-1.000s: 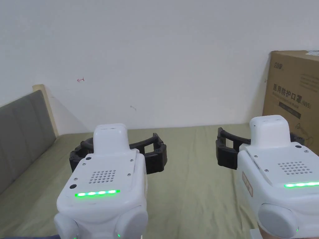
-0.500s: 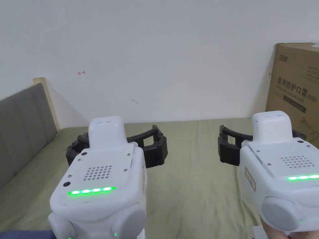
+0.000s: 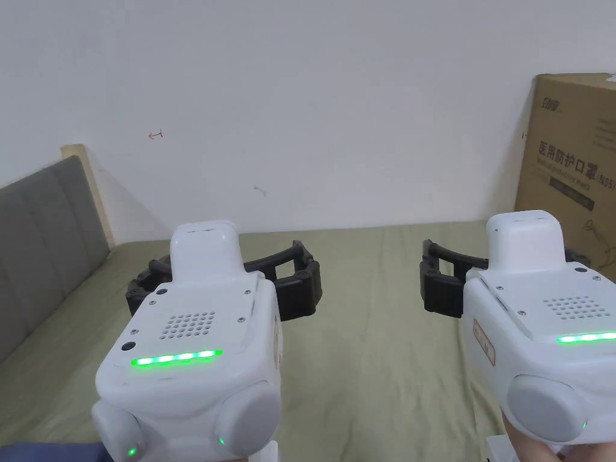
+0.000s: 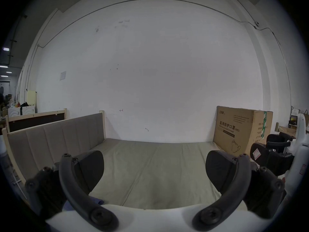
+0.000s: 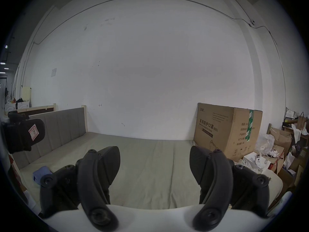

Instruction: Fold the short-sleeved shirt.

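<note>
I hold my left gripper (image 4: 154,167) and my right gripper (image 5: 154,164) side by side above the near part of the bed (image 3: 373,337), both pointed at the white wall (image 3: 313,108). Each has its jaws spread wide with nothing between them, just the olive sheet showing through the gap. The shirt (image 5: 41,172) (a small blue bundle, mostly hidden behind my jaws) lies near the bed's near-left corner, close to the grey headboard (image 3: 42,240) that runs along the left edge. A bit of the same blue shows low in the left gripper view (image 4: 97,200). A large cardboard box (image 3: 571,174) stands at the far-right corner, against the wall.
</note>
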Demonstrator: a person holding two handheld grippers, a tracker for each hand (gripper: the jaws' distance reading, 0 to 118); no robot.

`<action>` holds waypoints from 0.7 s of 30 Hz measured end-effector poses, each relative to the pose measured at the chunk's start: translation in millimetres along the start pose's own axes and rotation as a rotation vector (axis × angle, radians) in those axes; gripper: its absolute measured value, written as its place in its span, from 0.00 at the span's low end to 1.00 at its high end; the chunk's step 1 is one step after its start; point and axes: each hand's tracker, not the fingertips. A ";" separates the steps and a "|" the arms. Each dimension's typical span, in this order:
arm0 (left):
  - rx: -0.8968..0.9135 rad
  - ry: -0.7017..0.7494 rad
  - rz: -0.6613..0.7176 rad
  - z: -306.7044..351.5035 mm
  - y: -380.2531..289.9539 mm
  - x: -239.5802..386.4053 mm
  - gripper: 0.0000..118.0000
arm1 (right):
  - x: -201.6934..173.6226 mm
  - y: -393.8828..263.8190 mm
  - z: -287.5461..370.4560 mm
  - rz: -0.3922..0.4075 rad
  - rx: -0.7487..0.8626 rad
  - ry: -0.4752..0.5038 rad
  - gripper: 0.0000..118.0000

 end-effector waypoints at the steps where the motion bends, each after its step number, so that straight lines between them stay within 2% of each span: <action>1: -0.002 0.003 0.003 -0.3 -0.1 0.2 1.00 | 0.1 -0.3 0.2 0.000 0.000 -0.001 0.78; 21: -0.079 0.026 0.058 -7.3 -10.1 -6.7 1.00 | -5.4 -4.9 2.1 0.012 -0.012 0.004 0.78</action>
